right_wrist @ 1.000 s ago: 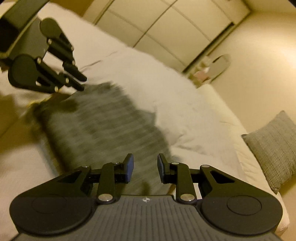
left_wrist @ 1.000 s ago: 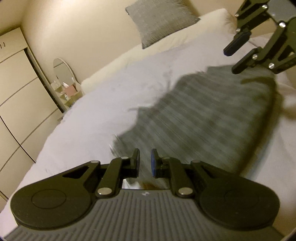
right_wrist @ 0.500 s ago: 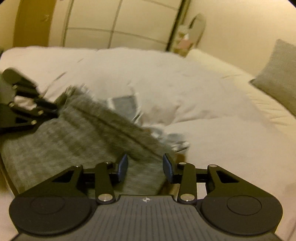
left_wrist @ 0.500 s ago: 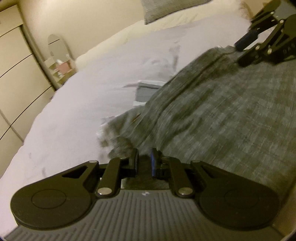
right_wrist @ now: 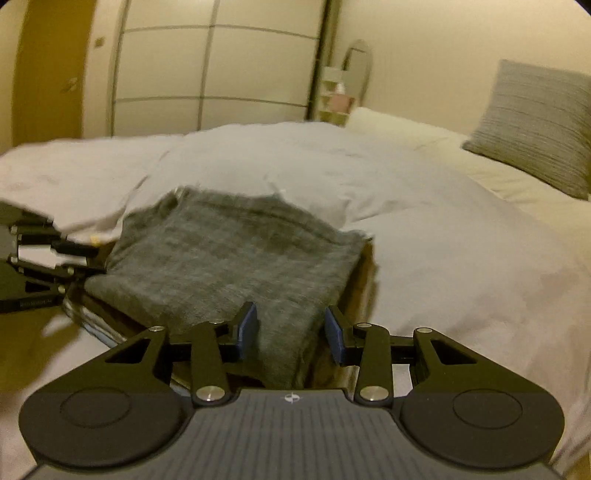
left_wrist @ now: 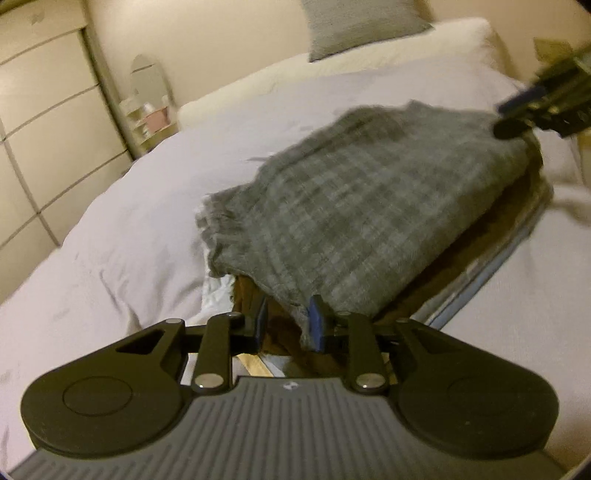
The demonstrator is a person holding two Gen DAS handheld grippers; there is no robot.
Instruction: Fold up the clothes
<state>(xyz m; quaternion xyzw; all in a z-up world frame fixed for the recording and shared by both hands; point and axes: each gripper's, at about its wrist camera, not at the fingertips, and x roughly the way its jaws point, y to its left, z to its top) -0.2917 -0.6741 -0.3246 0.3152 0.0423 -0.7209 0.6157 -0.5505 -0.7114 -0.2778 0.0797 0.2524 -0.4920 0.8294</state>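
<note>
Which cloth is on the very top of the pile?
The grey checked cloth is on top. A brown piece peeks out beneath its near edge, and pale folded layers show along the bottom of the stack.

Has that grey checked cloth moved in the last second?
Yes. The grey checked cloth now lies folded shorter, its far edge drawn back from the grey pillow toward the camera.

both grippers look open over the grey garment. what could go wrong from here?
1. The grey plaid garment lies on a stack at the bed edge; its near corner hangs between the right gripper fingers and could slide off.
2. Left gripper withdrawing may snag the draped corner and undo the fold.
</note>
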